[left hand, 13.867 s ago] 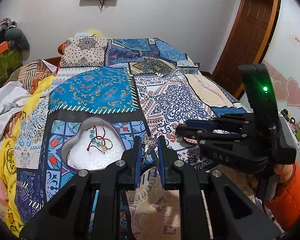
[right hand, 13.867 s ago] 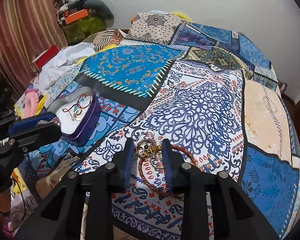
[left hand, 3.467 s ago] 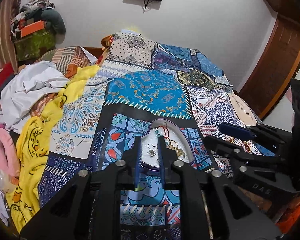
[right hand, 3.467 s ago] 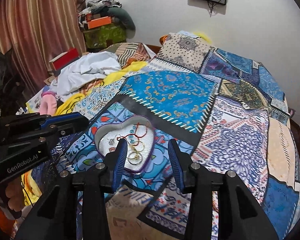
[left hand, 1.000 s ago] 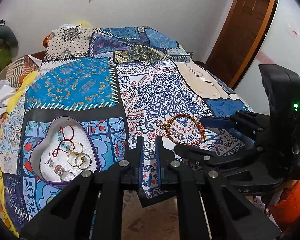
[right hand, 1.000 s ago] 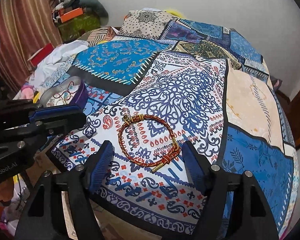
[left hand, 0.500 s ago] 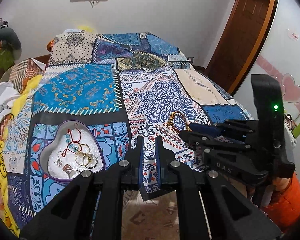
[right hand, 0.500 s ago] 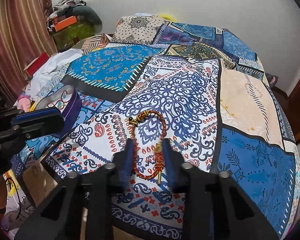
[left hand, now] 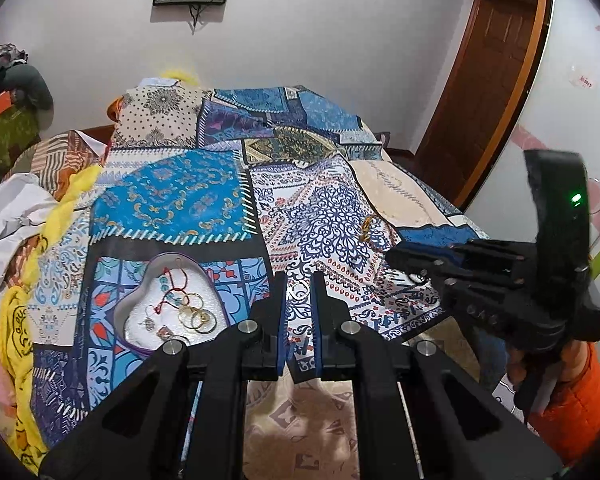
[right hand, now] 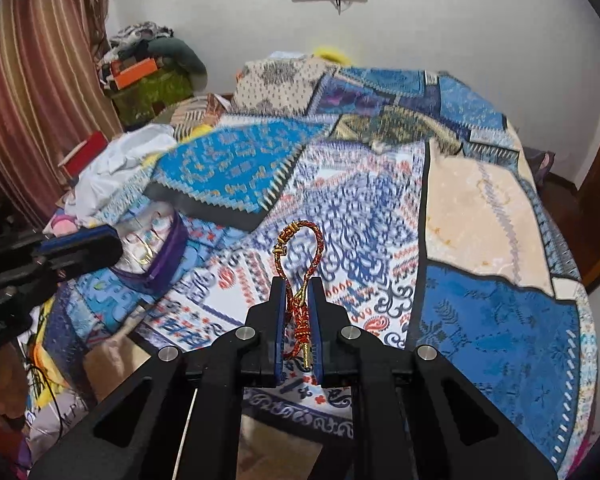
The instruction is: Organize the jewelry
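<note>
White walls, wooden door, striped curtain, patchwork-covered bed.
</note>
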Demonstrator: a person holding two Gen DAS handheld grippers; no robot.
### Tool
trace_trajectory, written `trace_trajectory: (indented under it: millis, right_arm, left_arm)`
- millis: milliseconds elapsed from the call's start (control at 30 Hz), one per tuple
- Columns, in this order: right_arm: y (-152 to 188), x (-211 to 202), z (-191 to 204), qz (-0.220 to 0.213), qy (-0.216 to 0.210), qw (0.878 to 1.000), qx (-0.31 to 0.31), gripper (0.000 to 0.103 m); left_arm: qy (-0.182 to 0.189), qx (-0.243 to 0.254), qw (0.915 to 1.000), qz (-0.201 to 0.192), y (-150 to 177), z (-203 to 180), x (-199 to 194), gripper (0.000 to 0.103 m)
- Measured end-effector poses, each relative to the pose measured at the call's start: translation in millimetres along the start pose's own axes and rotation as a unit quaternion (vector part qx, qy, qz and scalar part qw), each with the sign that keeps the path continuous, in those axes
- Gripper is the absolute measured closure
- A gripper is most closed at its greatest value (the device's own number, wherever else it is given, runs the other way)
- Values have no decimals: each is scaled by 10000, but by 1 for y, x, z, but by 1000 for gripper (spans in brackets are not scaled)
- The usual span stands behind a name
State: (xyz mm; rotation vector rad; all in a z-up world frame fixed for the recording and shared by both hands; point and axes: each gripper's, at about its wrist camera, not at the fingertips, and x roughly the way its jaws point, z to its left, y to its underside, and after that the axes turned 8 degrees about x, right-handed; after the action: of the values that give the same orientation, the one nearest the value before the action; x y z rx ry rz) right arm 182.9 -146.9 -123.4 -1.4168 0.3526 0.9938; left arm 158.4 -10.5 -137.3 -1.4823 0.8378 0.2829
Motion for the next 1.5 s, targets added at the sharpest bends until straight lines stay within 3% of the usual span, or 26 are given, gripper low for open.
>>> trace_trajectory:
  millis: [400,667,1033,1500]
  right_arm:
    - [-17,-40,44,-634,-281,9972,-277,93]
    - [-23,-35,75,-737,-640,9943,-433,93]
    - [-20,-5,110,-450,-964,9915,-755,93]
    - [-14,50,117,213,-1024,9919,-715,93]
  left_arm:
    - [-236,-98,9989,-403,-3,19,-39,94]
    - [-518,-241,9967,-569,1,38,-57,94]
    - [-806,-563,9940,-480,15,75,-61,94]
    - [-511,-754,9958,-44,31,95,-15,94]
